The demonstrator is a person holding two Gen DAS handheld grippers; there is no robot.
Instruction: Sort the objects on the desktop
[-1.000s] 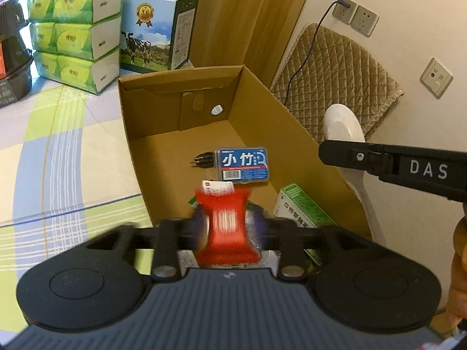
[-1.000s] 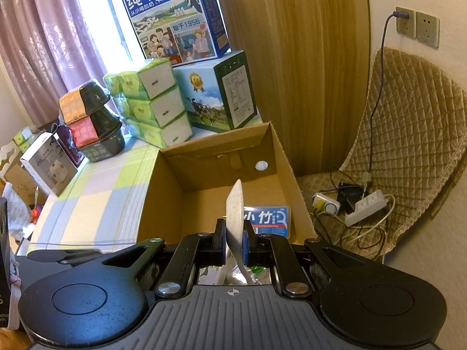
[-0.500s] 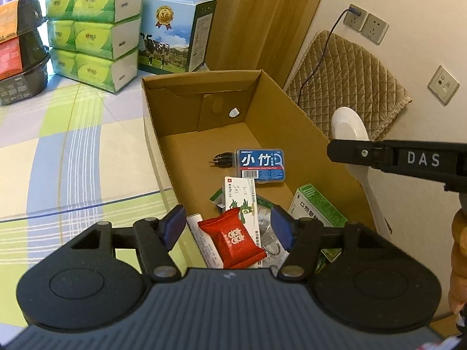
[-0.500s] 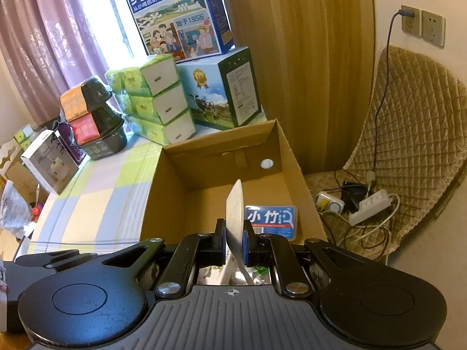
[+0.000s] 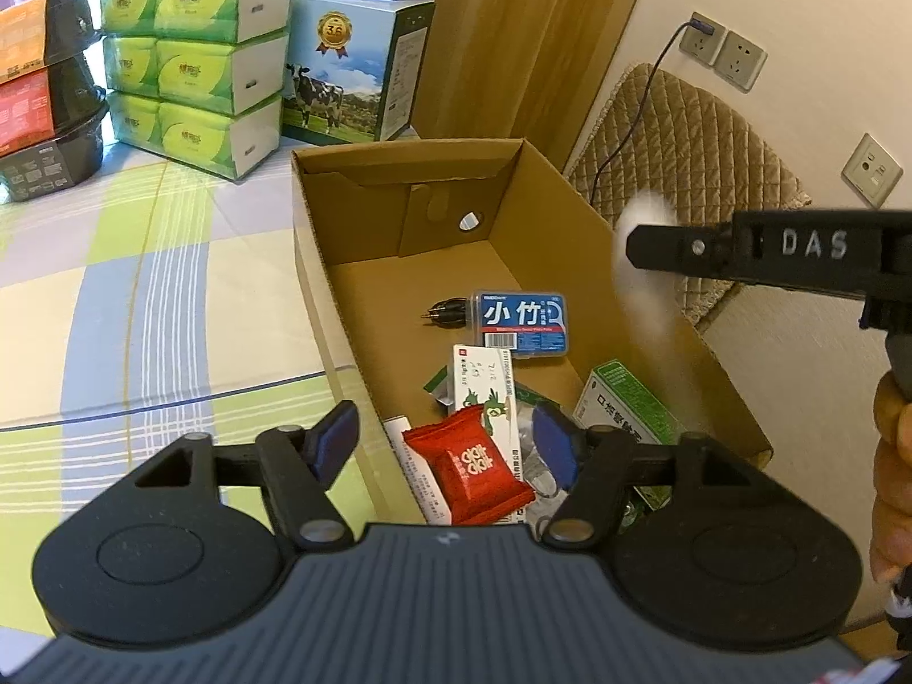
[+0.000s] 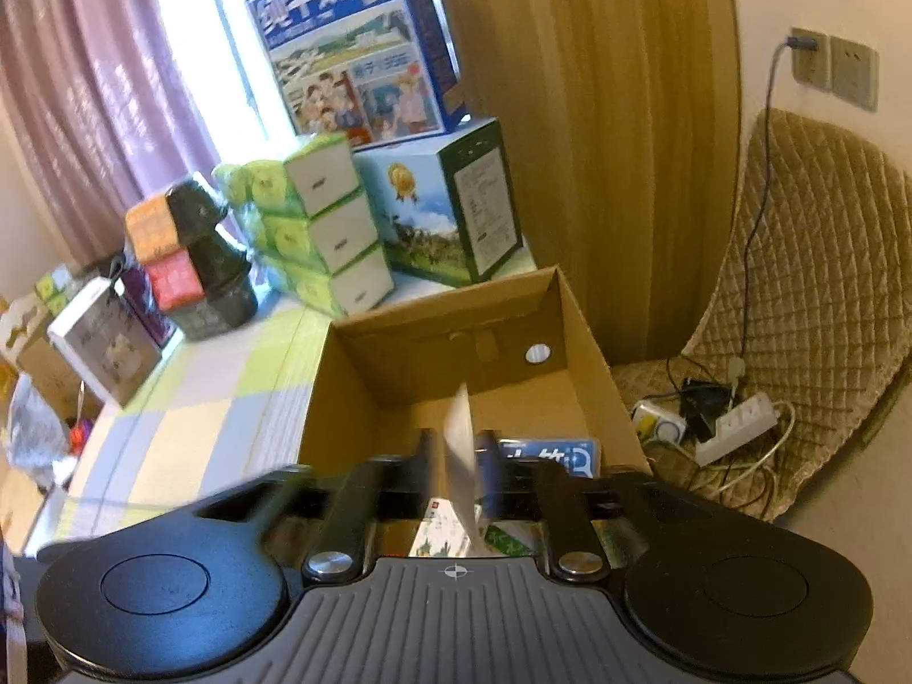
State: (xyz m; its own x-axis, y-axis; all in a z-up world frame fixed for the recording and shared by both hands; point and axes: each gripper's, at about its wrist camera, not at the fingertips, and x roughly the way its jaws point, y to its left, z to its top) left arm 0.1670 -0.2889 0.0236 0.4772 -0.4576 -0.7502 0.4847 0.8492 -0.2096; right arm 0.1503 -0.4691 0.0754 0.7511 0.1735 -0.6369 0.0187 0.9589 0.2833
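An open cardboard box (image 5: pixel 399 149) stands on the checked tablecloth. Inside it lie a red snack packet (image 5: pixel 473 464), a blue floss case (image 5: pixel 523 322), a white card box (image 5: pixel 484 379), a green box (image 5: pixel 627 406) and a black plug (image 5: pixel 447 310). My left gripper (image 5: pixel 446 442) hangs open just above the red packet, holding nothing. My right gripper (image 6: pixel 459 456) is shut on a thin white flat piece (image 6: pixel 459 439) over the near end of the box (image 6: pixel 456 296). In the left wrist view that white piece (image 5: pixel 644 262) appears blurred at the box's right wall.
Green tissue packs (image 5: pixel 194 68), a milk carton (image 5: pixel 353 62) and black bowls (image 5: pixel 45 114) stand at the far side of the tablecloth (image 5: pixel 142 285). Right of the box a quilted chair (image 6: pixel 809 296) carries a power strip (image 6: pixel 735 427) and cables. A hand (image 5: pixel 892 456) shows at the right edge.
My left gripper opened and let the red packet drop into the box, then drew back. The right gripper shifted with the white piece toward the box; its view is now blurred.
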